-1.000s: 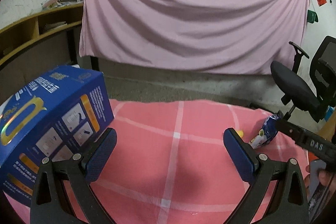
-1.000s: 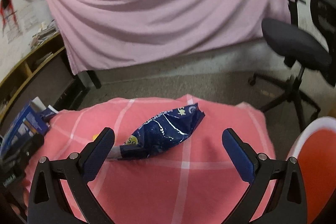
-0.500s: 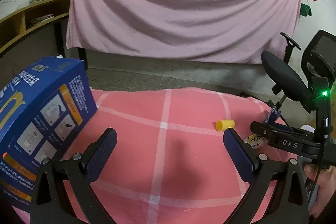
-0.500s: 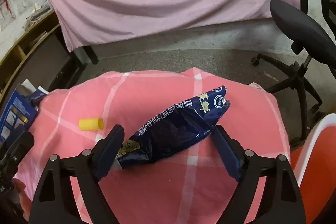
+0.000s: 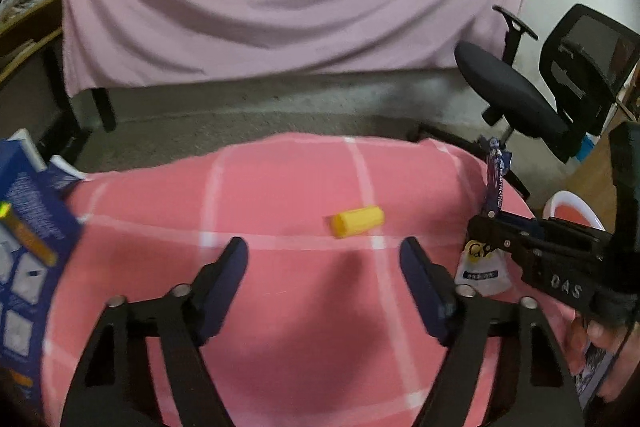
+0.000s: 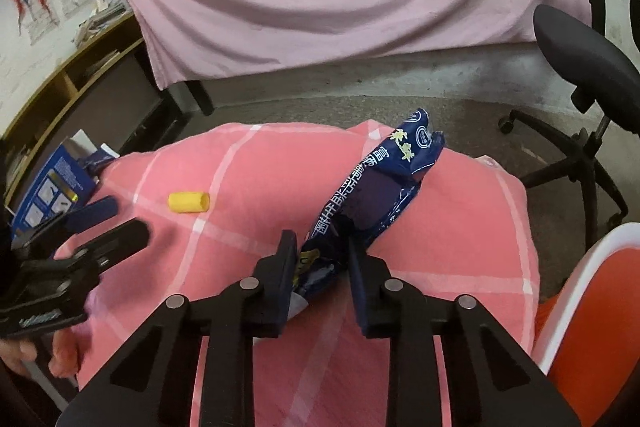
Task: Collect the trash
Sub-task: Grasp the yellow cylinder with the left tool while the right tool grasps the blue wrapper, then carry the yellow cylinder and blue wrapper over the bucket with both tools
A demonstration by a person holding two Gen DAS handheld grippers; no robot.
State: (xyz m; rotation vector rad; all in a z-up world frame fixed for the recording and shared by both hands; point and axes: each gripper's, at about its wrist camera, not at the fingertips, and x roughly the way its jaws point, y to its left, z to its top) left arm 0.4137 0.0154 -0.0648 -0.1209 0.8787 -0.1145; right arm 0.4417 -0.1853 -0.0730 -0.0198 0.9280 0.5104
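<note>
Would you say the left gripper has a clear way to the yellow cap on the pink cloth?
Probably yes: the yellow cap lies on bare cloth just ahead of the left gripper, slightly right of its line. Its jaws are closing with nothing between them.

Black gripper frames, blue-padded fingers [image 5: 420, 279], silver screws, "DAS" marking.

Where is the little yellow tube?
The yellow tube lies on the pink checked cloth, just ahead of the left gripper and left of the blue snack bag.
</note>
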